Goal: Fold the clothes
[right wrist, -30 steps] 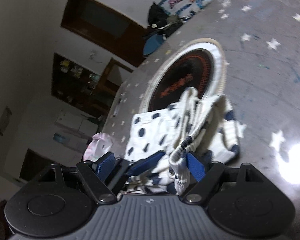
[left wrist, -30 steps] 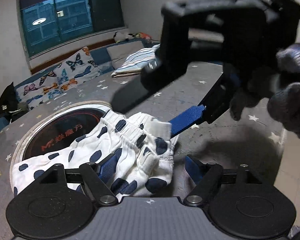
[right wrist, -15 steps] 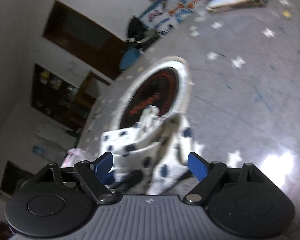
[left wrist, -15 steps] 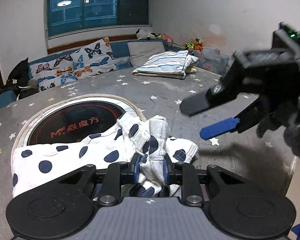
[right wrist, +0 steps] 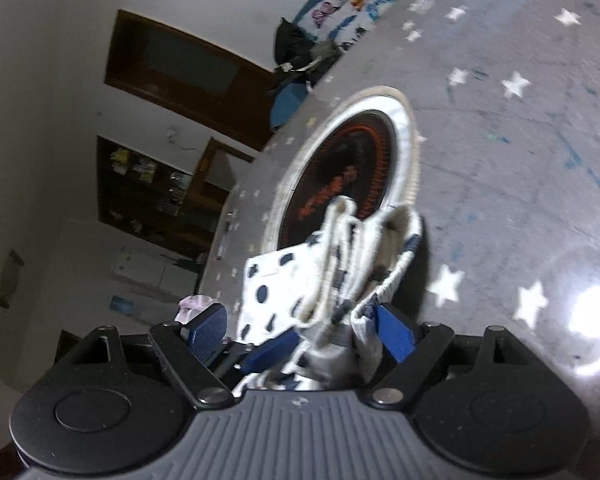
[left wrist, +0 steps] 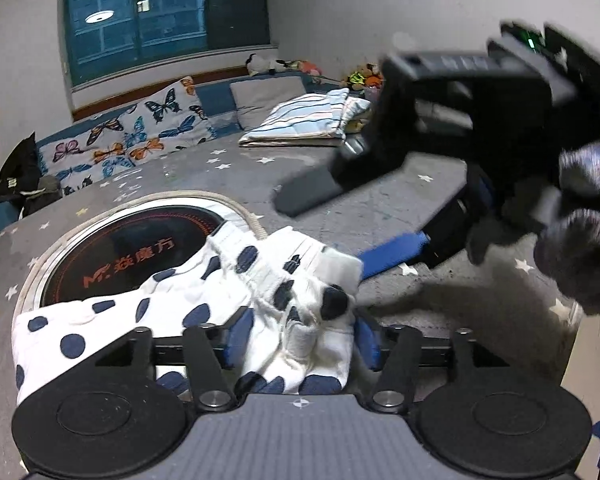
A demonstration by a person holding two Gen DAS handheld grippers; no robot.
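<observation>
A white garment with dark blue dots (left wrist: pixel 204 300) lies bunched on the grey star-print table (left wrist: pixel 380 208), partly over a round black mat. My left gripper (left wrist: pixel 300 340) has its blue pads partly apart with a fold of the garment between them. The garment also shows in the right wrist view (right wrist: pixel 340 272). My right gripper (right wrist: pixel 300 328) is open there, with cloth bunched between its fingers. In the left wrist view the right gripper (left wrist: pixel 372 224) hovers over the garment's right end, one blue finger (left wrist: pixel 396 252) touching the cloth.
The round black mat with red lettering and a white rim (left wrist: pixel 132 240) sits under the garment. A folded striped cloth (left wrist: pixel 308 120) lies at the table's far side. Butterfly-print cushions (left wrist: pixel 132 140) line the back. Dark cabinets (right wrist: pixel 168 192) stand beyond the table.
My left gripper's pads, pinched tight on the cloth half a second ago, have spread wider. My right gripper has come back down onto the garment's right end.
</observation>
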